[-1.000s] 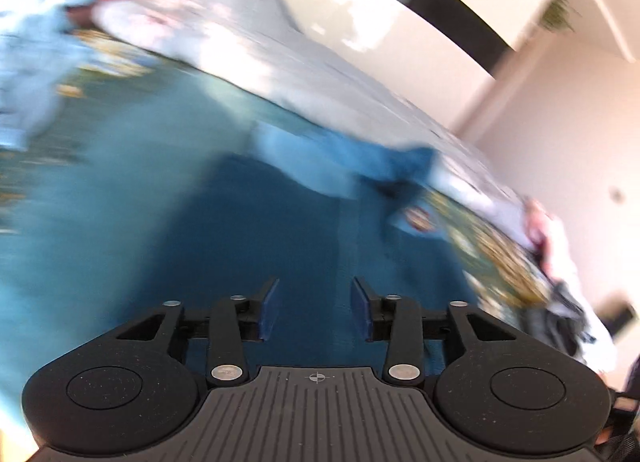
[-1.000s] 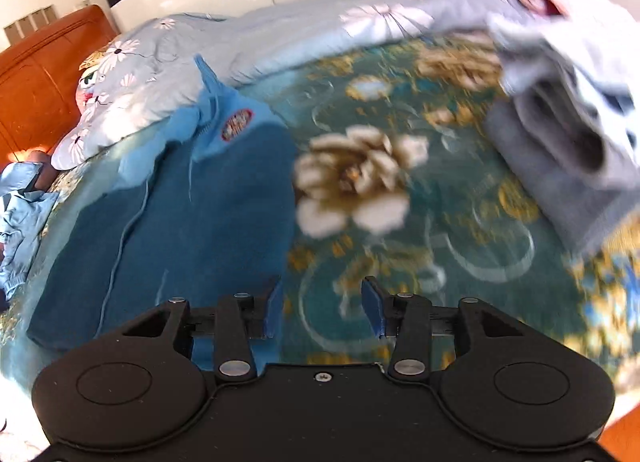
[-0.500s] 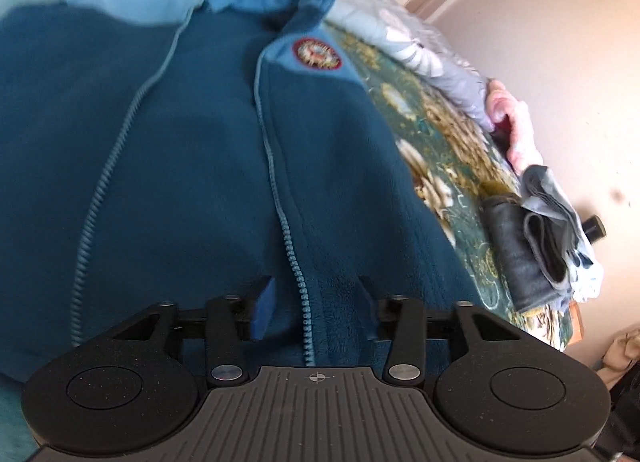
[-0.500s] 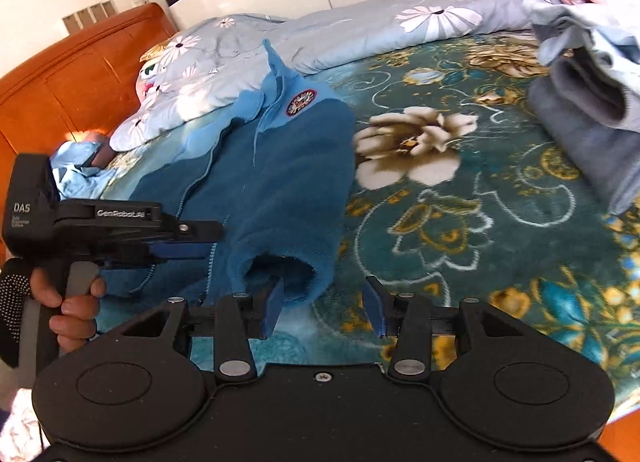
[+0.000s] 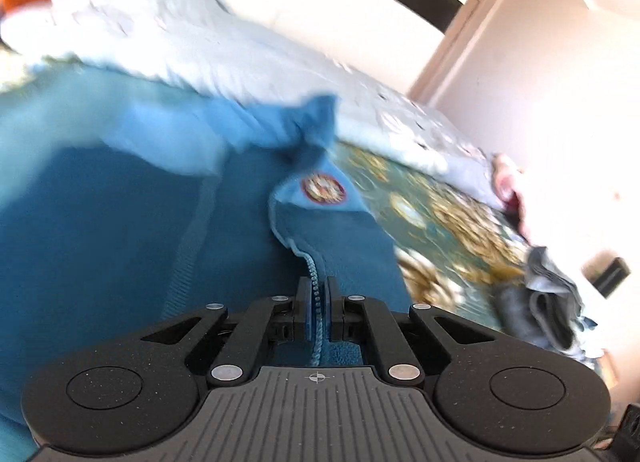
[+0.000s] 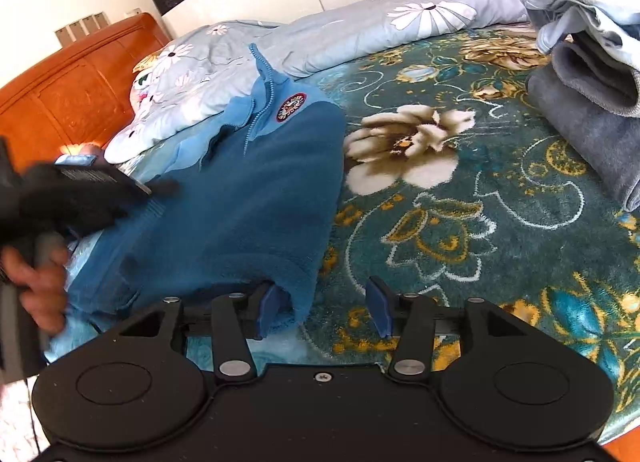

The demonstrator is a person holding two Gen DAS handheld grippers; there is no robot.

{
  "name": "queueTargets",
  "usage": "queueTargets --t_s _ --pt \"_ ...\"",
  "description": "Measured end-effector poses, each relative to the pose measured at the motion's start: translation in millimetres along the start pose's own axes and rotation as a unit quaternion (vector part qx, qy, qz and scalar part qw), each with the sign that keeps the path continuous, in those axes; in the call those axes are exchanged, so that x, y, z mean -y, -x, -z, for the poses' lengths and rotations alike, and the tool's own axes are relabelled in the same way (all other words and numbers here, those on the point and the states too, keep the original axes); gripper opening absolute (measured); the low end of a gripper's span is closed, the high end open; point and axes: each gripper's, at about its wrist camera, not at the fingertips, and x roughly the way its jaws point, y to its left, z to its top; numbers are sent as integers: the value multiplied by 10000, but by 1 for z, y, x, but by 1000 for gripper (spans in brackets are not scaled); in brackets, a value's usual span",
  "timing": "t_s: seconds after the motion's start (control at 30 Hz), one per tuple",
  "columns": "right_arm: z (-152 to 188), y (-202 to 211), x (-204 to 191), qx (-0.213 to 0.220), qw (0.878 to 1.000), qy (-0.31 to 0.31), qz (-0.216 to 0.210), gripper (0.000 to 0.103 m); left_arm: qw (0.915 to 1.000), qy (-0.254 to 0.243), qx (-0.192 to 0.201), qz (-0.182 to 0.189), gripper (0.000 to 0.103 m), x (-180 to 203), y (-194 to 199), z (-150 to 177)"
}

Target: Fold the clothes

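We lay the blue fleece jacket [image 6: 248, 198] flat on the floral bedspread [image 6: 460, 222]; our left gripper [image 5: 317, 302] pinches its zipper edge [image 5: 314, 274] to fold that panel, while our right gripper [image 6: 324, 308] waits spread at the hem

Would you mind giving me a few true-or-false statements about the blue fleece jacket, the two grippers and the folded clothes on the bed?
1. The left gripper is shut on the blue fleece jacket at its zipper edge. True.
2. The right gripper is shut on the jacket's hem. False: it is open, with the hem by its left finger.
3. The grey folded clothes lie on the jacket. False: they lie apart, on the floral blanket.
4. The jacket bears a round badge. True.
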Motion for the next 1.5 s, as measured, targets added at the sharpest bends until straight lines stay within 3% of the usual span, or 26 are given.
queueTargets --t_s 0.1,0.17,0.23,0.33,0.37,0.43,0.47,0.57,0.67,0.77,0.87,1.0,1.07,1.1,1.13,1.23,1.3,1.4,1.47,1.5 --pt "3 -2 -3 -104 9998 116 -95 54 9979 51 -114 -635 4 -33 3 4" --pt "5 -4 -6 -153 9997 174 -88 54 9960 324 -381 -737 4 -53 -4 13" --pt "4 -3 -6 -147 9998 141 -75 54 9955 510 -581 -557 4 -64 -8 23" --pt "-5 -5 -4 -85 9999 138 11 54 9963 410 -641 -400 6 -68 -11 26" --pt "-10 -9 -4 -69 9998 164 37 54 9963 443 -653 -329 10 -70 -13 24" --pt "-21 -16 -5 -21 9997 219 67 54 9957 582 -677 -239 28 -75 -15 16" --pt "-27 -21 -5 12 9997 224 59 54 9961 592 -595 -267 29 -75 -17 10" --pt "-46 -37 -4 92 9999 89 69 54 9985 217 -384 -332 33 -68 -29 -21" --pt "-61 -54 -4 189 9998 -13 25 54 9981 -391 -377 -304 43 -49 -64 -63" --pt "-74 -74 -7 216 9998 -47 -28 54 9921 -1107 -448 -392 48 -28 -113 -99" --pt "-86 -92 -9 221 9997 -93 -97 54 9864 -1419 -561 -606 56 -16 -169 -122" --pt "-92 -109 -9 186 9996 -83 -176 54 9863 -1335 -620 -750 52 -17 -214 -132" --pt "-92 -115 -6 150 9998 -53 -153 54 9884 -1217 -546 -729 30 -22 -222 -133" --pt "-91 -116 -4 135 9998 -55 -136 54 9897 -1139 -488 -719 12 -24 -224 -133" --pt "-91 -118 -2 121 9998 -61 -121 54 9909 -1061 -430 -709 6 -27 -226 -133" --pt "-89 -120 4 93 9999 -70 -70 54 9907 -805 -71 -1097 6 -40 -219 -141" --pt "-87 -122 8 77 9999 -115 -36 54 9898 -723 -271 -1201 6 -48 -224 -143" --pt "-85 -123 9 58 9998 -197 -82 55 9917 -620 -476 -1017 9 -54 -219 -142" --pt "-85 -123 6 43 9997 -188 -155 54 9946 -377 -545 -797 27 -56 -205 -141" --pt "-85 -122 5 30 9997 -185 -185 55 9960 -282 -489 -694 44 -57 -192 -139"
